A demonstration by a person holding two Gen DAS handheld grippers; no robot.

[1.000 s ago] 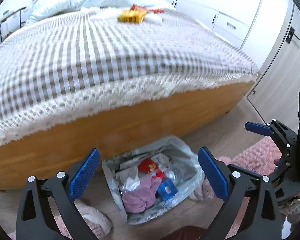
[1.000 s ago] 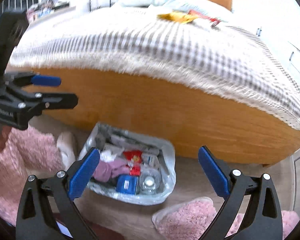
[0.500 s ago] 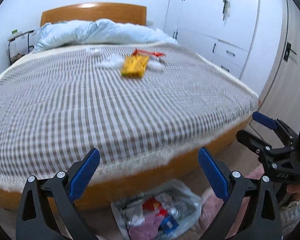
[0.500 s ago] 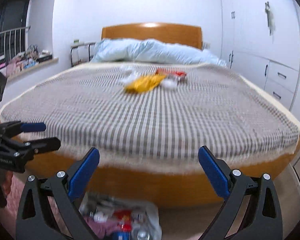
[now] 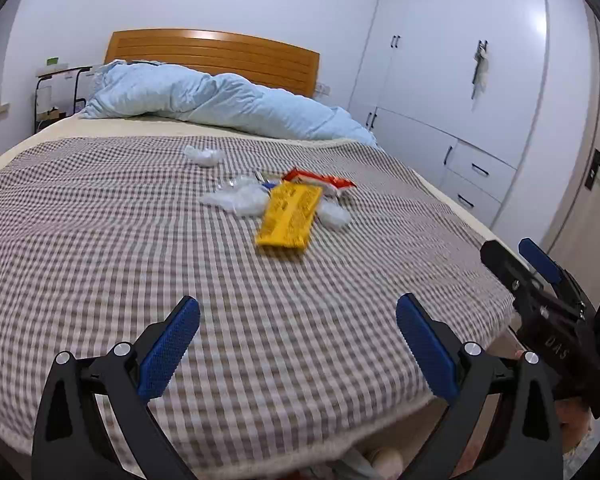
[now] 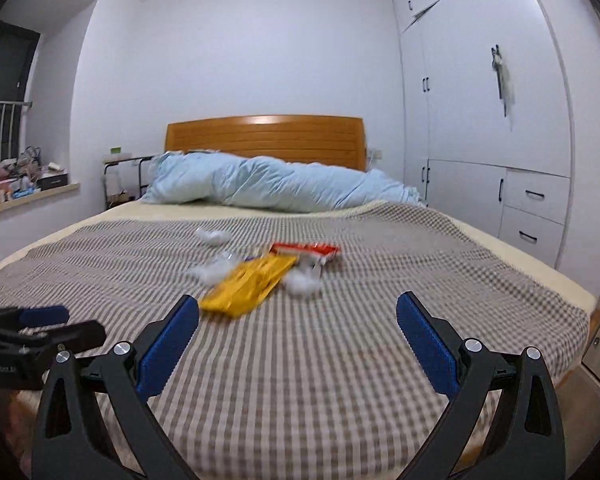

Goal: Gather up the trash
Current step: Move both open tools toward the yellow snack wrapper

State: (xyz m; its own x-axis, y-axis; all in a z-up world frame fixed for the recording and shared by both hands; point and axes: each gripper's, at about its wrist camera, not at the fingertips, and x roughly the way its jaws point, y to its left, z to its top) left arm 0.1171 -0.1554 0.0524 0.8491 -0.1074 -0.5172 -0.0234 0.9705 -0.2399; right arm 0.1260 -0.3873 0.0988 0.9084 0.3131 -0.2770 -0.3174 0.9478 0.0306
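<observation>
The left tool (image 5: 298,350) is hovering over the foot of the wide bed with a grey-and-white checked cover (image 5: 100,240), its blue-padded fingers (image 5: 168,348) standing wide apart with nothing between them. The right tool (image 6: 298,350) is hanging over the same end of the bed, likewise spread apart and gripping nothing; in the left wrist view it is showing at the right edge (image 5: 528,272).

The trash is lying in a loose cluster near the middle of the cover, well ahead of both tools. A flat yellow plastic snack wrapper (image 5: 289,216) is sitting nearest, with a red-and-white foil wrapper (image 5: 320,181) just behind it. Crumpled white tissue wads (image 5: 240,200) are resting to the left of the yellow wrapper, another white wad (image 5: 334,216) is touching its right side, and one more crumpled white tissue (image 5: 205,156) is lying apart, farther toward the rumpled pale-blue duvet (image 5: 220,100) heaped against the orange wooden headboard (image 5: 220,52).

White wardrobe doors and drawers (image 6: 480,120) are lining the right wall.
</observation>
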